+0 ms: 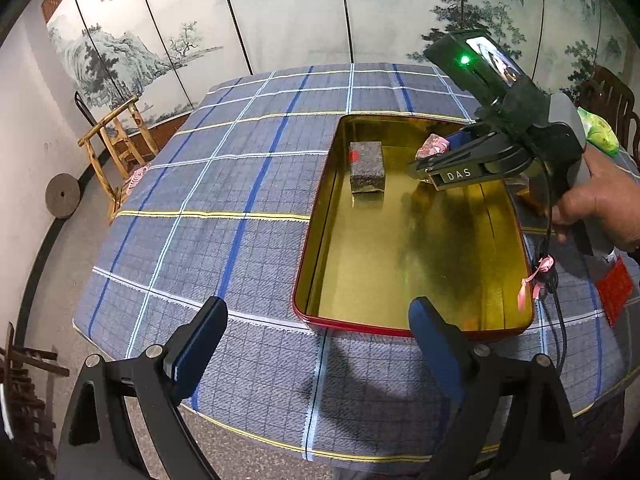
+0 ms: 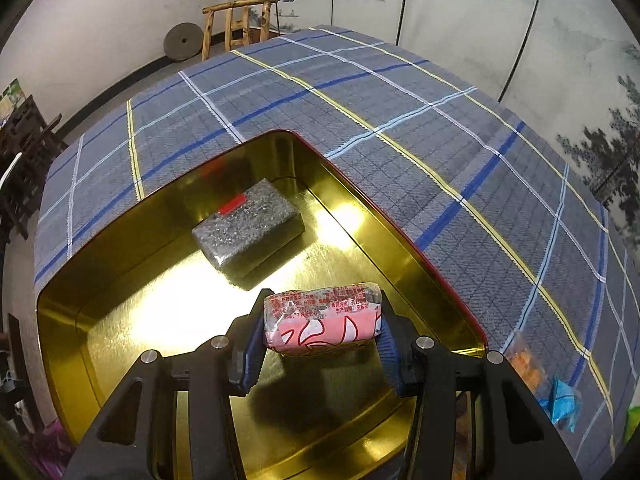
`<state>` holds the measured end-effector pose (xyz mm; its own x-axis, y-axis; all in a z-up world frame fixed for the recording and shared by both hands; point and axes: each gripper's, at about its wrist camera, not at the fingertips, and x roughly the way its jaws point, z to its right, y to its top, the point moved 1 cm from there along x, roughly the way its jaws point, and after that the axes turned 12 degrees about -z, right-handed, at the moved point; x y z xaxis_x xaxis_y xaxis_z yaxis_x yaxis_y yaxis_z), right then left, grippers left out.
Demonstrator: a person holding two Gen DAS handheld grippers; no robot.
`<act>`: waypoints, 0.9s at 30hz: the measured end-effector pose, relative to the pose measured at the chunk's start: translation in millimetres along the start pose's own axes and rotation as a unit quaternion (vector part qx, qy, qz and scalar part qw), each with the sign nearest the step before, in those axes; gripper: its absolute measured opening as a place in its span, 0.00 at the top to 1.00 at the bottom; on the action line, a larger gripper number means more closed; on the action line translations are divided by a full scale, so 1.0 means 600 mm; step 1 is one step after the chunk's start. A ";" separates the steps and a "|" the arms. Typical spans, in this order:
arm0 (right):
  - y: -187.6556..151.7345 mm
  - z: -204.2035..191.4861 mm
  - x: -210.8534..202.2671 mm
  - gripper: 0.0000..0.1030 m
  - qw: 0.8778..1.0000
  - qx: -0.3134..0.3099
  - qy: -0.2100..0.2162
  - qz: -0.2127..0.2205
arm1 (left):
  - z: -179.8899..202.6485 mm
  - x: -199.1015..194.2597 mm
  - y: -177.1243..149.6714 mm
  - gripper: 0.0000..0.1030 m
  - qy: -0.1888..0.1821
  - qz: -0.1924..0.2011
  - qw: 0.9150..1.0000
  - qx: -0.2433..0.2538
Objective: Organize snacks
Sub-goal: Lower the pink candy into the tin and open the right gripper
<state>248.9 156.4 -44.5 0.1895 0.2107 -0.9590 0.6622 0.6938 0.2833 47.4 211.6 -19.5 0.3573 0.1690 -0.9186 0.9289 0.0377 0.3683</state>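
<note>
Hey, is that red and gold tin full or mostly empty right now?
Mostly empty. Only a grey block lies on the gold floor of the tin; the pink packet is held over it in the right claw.

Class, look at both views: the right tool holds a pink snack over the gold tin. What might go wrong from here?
1. The pink snack is pinched only at its ends; its soft wrapper may slip out.
2. Lowered carelessly, it may bump the grey block already in the tin.
3. The cable draped beside the tin's rim may snag.
</note>
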 end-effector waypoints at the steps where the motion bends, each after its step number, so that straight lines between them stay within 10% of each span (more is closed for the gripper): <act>1: 0.001 0.000 0.001 0.52 1.000 0.000 0.000 -0.001 | 0.000 0.000 -0.001 0.13 0.000 0.000 1.000 0.000; 27: 0.009 0.007 -0.023 0.50 0.999 0.026 0.008 0.034 | -0.002 0.002 -0.006 0.13 0.002 -0.008 1.000 -0.001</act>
<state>253.0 154.6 -29.8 0.2231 0.2679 -0.9373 0.6847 0.6413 0.3462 44.5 213.1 -21.9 0.3413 0.1722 -0.9240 0.9346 0.0426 0.3532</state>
